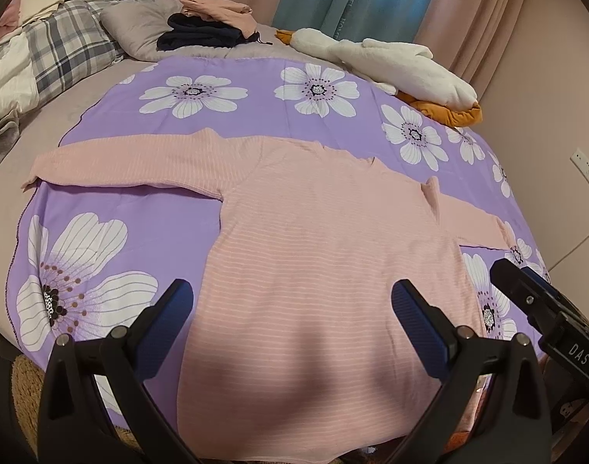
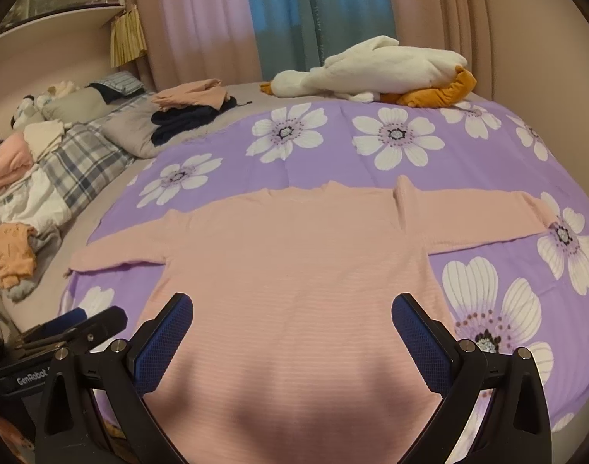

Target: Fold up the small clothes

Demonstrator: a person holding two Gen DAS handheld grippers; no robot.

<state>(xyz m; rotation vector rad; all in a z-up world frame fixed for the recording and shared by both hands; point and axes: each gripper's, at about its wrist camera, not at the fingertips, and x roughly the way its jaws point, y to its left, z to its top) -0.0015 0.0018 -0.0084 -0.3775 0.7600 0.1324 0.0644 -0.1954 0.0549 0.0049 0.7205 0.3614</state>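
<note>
I am holding my left gripper [image 1: 292, 309] and right gripper [image 2: 292, 323] spread wide, gripping nothing. The pink sweater [image 1: 314, 239] is lying flat on the flowered sheet [image 1: 139, 193] just ahead, sleeves stretching outward.

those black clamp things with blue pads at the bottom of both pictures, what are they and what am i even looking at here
Each is a handheld two-finger tool carried by a person, with a wide-angle camera looking along its fingers. One picture is from the left tool, the other from the right tool. Each tool also shows at the edge of the other's view.

Both tools stand wide open and hold nothing. They hover above the hem of a pink ribbed long-sleeved top, spread flat with sleeves out on a purple bedcover with white flowers.

At the far side lie a white plush goose with orange feet and a small pile of folded dark and peach clothes.
</note>
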